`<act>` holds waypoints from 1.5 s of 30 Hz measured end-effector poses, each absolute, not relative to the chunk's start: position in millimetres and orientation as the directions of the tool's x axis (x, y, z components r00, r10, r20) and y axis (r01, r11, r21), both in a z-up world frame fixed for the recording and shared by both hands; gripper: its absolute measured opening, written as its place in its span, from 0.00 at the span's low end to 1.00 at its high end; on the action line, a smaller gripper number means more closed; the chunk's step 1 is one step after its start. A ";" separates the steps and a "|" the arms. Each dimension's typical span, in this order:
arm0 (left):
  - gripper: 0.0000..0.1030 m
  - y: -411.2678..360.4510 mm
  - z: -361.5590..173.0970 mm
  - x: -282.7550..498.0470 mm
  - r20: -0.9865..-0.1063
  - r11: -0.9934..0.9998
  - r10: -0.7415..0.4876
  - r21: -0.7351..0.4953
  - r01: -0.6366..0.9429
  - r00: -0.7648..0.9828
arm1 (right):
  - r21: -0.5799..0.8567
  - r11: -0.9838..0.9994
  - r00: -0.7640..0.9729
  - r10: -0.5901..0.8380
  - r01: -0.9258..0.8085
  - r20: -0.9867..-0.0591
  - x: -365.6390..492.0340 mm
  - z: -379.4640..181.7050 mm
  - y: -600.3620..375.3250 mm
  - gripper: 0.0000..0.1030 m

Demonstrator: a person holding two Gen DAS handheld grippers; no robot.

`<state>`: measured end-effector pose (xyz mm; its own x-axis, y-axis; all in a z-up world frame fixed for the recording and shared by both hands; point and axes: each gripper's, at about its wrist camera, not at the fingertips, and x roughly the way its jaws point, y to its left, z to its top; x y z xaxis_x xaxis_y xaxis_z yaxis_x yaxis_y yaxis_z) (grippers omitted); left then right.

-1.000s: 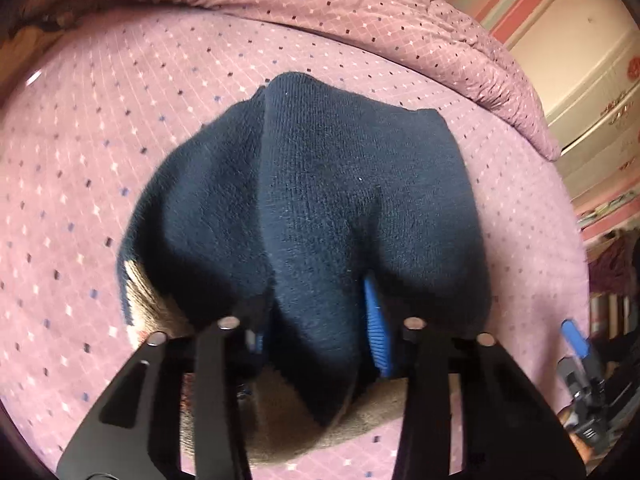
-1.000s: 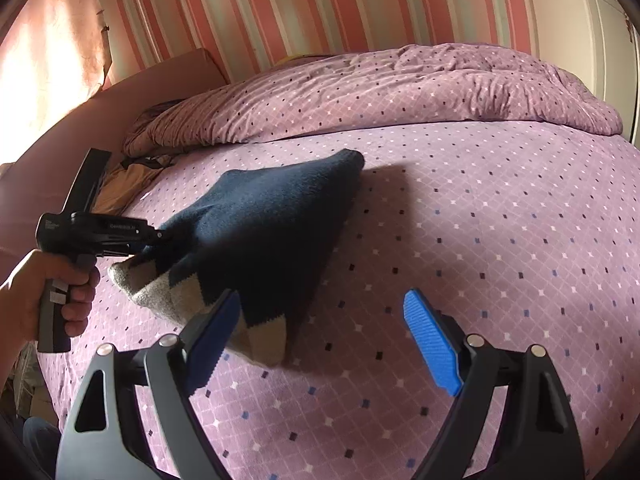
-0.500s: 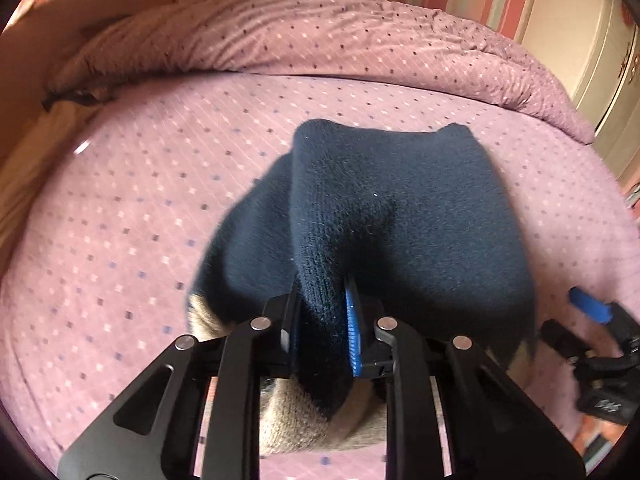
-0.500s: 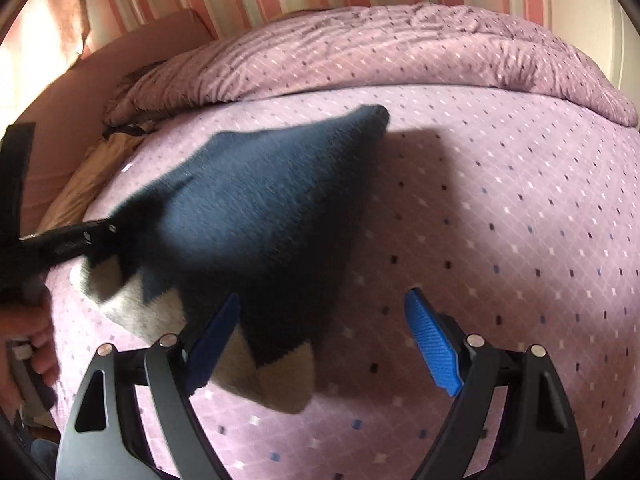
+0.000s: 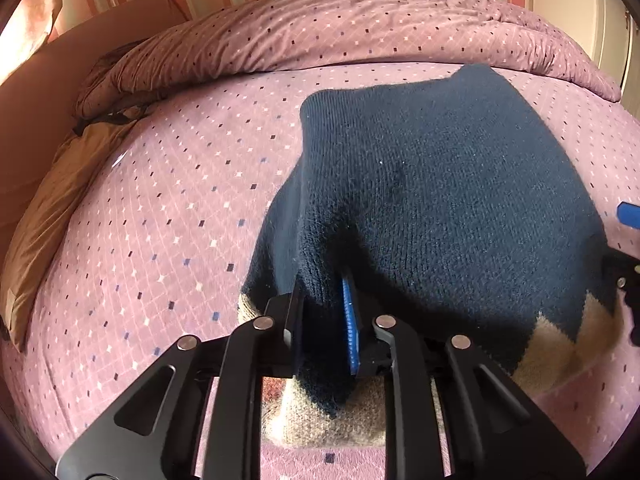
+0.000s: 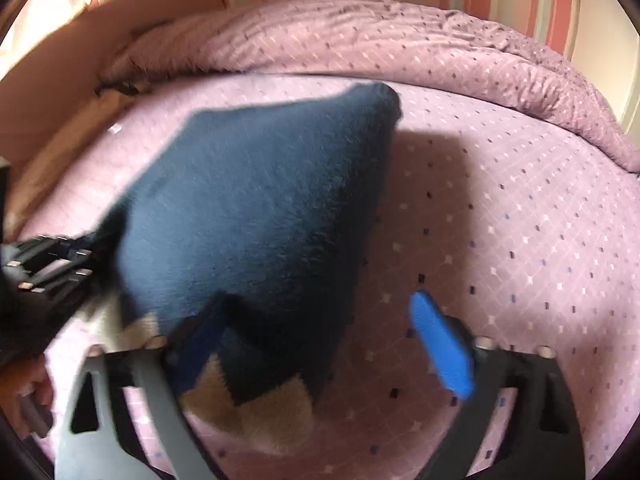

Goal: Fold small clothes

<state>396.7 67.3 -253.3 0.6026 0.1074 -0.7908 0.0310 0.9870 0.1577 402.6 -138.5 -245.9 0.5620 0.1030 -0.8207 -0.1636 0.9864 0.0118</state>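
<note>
A small navy knit sweater (image 5: 440,200) with a beige zigzag hem lies bunched on the purple dotted bedspread (image 5: 160,220). My left gripper (image 5: 324,320) is shut on a fold of its navy fabric, lifting it. In the right wrist view the sweater (image 6: 260,208) fills the left middle, blurred. My right gripper (image 6: 320,344) is open, its left finger at the sweater's beige hem corner (image 6: 272,412), its right finger over bare bedspread. The left gripper shows at the left edge of the right wrist view (image 6: 52,268).
A rumpled purple duvet (image 5: 360,28) lies across the back of the bed. A tan pillow (image 5: 44,216) lies at the left edge by the headboard. A striped wall stands behind.
My left gripper closed on the sweater fold and lifted it. My right gripper moved in toward the sweater's hem corner, still open.
</note>
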 end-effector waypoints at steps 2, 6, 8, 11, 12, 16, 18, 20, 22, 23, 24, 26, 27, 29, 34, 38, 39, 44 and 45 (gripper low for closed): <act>0.24 64.0 -258.4 395.3 -0.781 0.983 0.124 0.182 0.033 0.612 | -0.008 0.986 0.553 0.086 -0.165 -0.829 404.6 -252.9 -139.1 0.98; 0.69 75.7 -257.7 394.5 -0.752 0.983 0.166 0.178 -0.046 0.638 | -0.024 0.986 0.525 0.066 -0.163 -0.849 408.1 -266.9 -138.8 0.98; 0.76 85.6 -256.4 395.2 -0.756 0.987 0.152 0.145 -0.063 0.637 | 0.002 0.989 0.524 0.080 -0.149 -0.848 406.7 -262.2 -142.4 0.98; 0.87 88.2 -248.6 396.7 -0.739 0.986 0.154 0.156 -0.057 0.656 | -0.005 0.990 0.565 0.078 -0.144 -0.822 401.3 -243.9 -142.1 0.98; 0.91 88.2 -245.7 398.2 -0.733 0.985 0.158 0.163 -0.055 0.662 | -0.002 0.990 0.590 0.082 -0.140 -0.803 400.8 -232.9 -142.8 0.98; 0.94 89.5 -240.2 413.1 -0.737 0.985 0.162 0.163 -0.060 0.657 | -0.009 0.995 0.619 0.054 -0.099 -0.784 418.5 -210.5 -145.0 0.98; 0.96 89.7 -239.9 420.1 -0.739 0.984 0.168 0.168 -0.064 0.652 | -0.025 0.996 0.604 0.034 -0.089 -0.796 433.6 -210.4 -143.2 0.98; 0.97 90.9 -242.6 427.5 -0.747 0.983 0.177 0.171 -0.072 0.641 | -0.065 0.995 0.579 -0.007 -0.079 -0.816 450.1 -217.2 -138.3 0.98; 0.97 92.3 -248.7 435.5 -0.766 0.984 0.174 0.165 -0.072 0.619 | -0.093 0.993 0.547 -0.039 -0.071 -0.836 461.0 -227.2 -134.1 0.98; 0.97 93.6 -252.8 439.0 -0.777 0.985 0.168 0.156 -0.073 0.606 | -0.099 0.993 0.530 -0.048 -0.067 -0.847 465.7 -233.4 -132.0 0.98; 0.97 94.6 -255.9 440.7 -0.782 0.986 0.166 0.151 -0.074 0.600 | -0.110 0.992 0.518 -0.060 -0.067 -0.854 468.0 -240.4 -128.8 0.98; 0.97 95.0 -261.2 443.0 -0.785 0.986 0.164 0.153 -0.070 0.597 | -0.129 0.990 0.505 -0.080 -0.063 -0.859 470.9 -249.2 -125.1 0.98; 0.97 94.9 -264.1 444.3 -0.789 0.986 0.164 0.155 -0.066 0.592 | -0.130 0.990 0.495 -0.085 -0.057 -0.865 473.5 -254.1 -124.9 0.98; 0.97 96.6 -269.9 447.6 -0.799 0.987 0.157 0.149 -0.062 0.581 | -0.131 0.990 0.484 -0.089 -0.055 -0.870 476.3 -259.3 -124.1 0.98; 0.97 101.5 -278.5 452.4 -0.807 0.990 0.136 0.128 -0.054 0.575 | -0.146 0.987 0.469 -0.096 -0.072 -0.878 484.0 -266.9 -121.2 0.98; 0.97 104.3 -279.3 450.8 -0.798 0.993 0.120 0.103 -0.062 0.591 | -0.116 0.992 0.468 -0.078 -0.054 -0.880 485.8 -270.2 -125.4 0.98; 0.97 105.6 -277.3 449.7 -0.795 0.994 0.113 0.094 -0.063 0.596 | -0.101 0.994 0.480 -0.066 -0.047 -0.875 483.5 -267.4 -127.1 0.98; 0.97 114.2 -251.8 426.8 -0.763 0.994 0.104 0.092 -0.052 0.638 | -0.017 0.999 0.570 0.012 -0.045 -0.822 447.1 -235.1 -141.9 0.98; 0.97 116.4 -248.1 420.1 -0.757 0.994 0.104 0.093 -0.051 0.645 | -0.013 0.999 0.586 0.020 -0.052 -0.810 438.4 -230.2 -144.2 0.98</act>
